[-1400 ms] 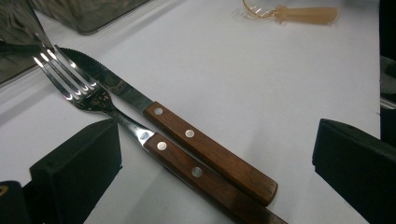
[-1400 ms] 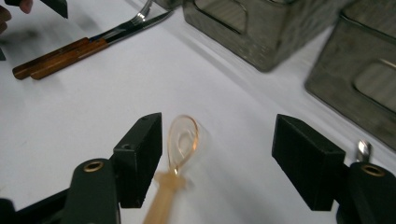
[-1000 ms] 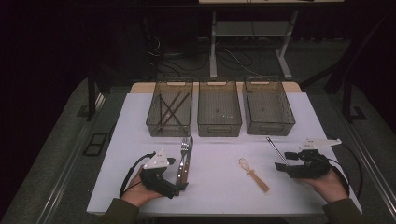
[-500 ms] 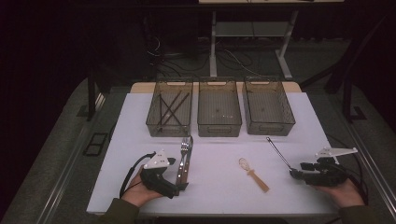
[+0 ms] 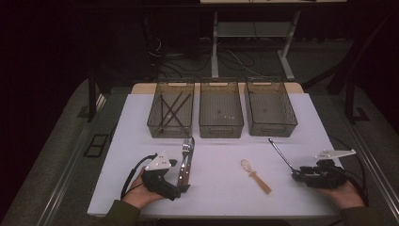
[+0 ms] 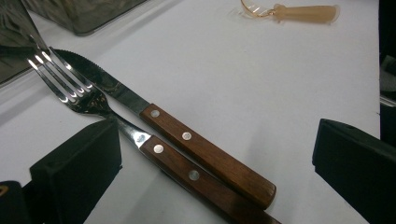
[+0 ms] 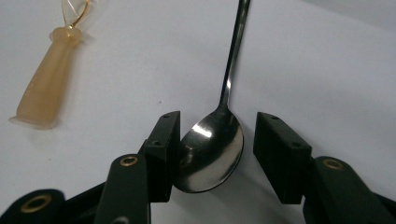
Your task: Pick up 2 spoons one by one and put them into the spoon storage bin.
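A fork (image 6: 74,95) and a serrated knife (image 6: 116,93), both with riveted wooden handles, lie side by side on the white table. My left gripper (image 6: 215,172) stands open with both handles between its jaws; in the high view this left gripper (image 5: 182,187) sits at the handles' near end. A long steel spoon (image 7: 212,149) lies at the right. My right gripper (image 7: 217,154) is open around its bowl: the left jaw touches the bowl, the right jaw stands apart. From above, the right gripper (image 5: 295,175) meets the spoon (image 5: 281,154) at its near end.
A small amber-handled tool with a wire loop (image 5: 256,176) lies between the two grippers. Three clear bins stand in a row at the back: the left bin (image 5: 155,125) holds dark sticks, beside the middle bin (image 5: 221,128) and the right bin (image 5: 272,126).
My right gripper swung out to the right and toward the near edge, then came back a little to the spoon's bowl. The left gripper, fork and knife have stayed put.
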Tool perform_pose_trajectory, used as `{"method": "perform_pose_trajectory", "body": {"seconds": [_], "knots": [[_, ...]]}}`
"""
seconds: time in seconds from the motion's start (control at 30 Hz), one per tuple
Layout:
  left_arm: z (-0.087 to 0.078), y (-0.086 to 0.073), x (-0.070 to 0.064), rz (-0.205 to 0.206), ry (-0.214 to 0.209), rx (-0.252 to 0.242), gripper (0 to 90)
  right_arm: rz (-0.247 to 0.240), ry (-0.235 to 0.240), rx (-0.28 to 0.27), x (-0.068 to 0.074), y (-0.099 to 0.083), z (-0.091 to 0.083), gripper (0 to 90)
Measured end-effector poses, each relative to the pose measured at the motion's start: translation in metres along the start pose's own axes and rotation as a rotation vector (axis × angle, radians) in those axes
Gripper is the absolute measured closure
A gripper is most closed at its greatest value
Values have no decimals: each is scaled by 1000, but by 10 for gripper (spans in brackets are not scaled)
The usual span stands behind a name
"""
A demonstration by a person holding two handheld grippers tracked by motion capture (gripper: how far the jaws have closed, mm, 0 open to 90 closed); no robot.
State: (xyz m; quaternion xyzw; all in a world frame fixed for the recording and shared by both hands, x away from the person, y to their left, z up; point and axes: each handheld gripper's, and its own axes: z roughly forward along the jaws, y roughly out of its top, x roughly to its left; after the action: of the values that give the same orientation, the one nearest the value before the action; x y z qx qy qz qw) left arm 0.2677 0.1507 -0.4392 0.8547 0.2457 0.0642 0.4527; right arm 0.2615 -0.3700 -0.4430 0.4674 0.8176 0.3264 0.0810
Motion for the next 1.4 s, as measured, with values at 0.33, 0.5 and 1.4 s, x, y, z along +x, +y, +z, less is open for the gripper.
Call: {"method": "perform_pose_trajectory", "body": {"seconds": [0.33,0.5,1.4], "knots": [[1,0,0,4,1,5,1,-45,-83,12,9,0,3,612],[1,0,0,6,0,7,1,-40,-89,3,9,0,3,673],[0,0,0,12,2,6,2,-26,8,-55,11,5,-6,886]]}}
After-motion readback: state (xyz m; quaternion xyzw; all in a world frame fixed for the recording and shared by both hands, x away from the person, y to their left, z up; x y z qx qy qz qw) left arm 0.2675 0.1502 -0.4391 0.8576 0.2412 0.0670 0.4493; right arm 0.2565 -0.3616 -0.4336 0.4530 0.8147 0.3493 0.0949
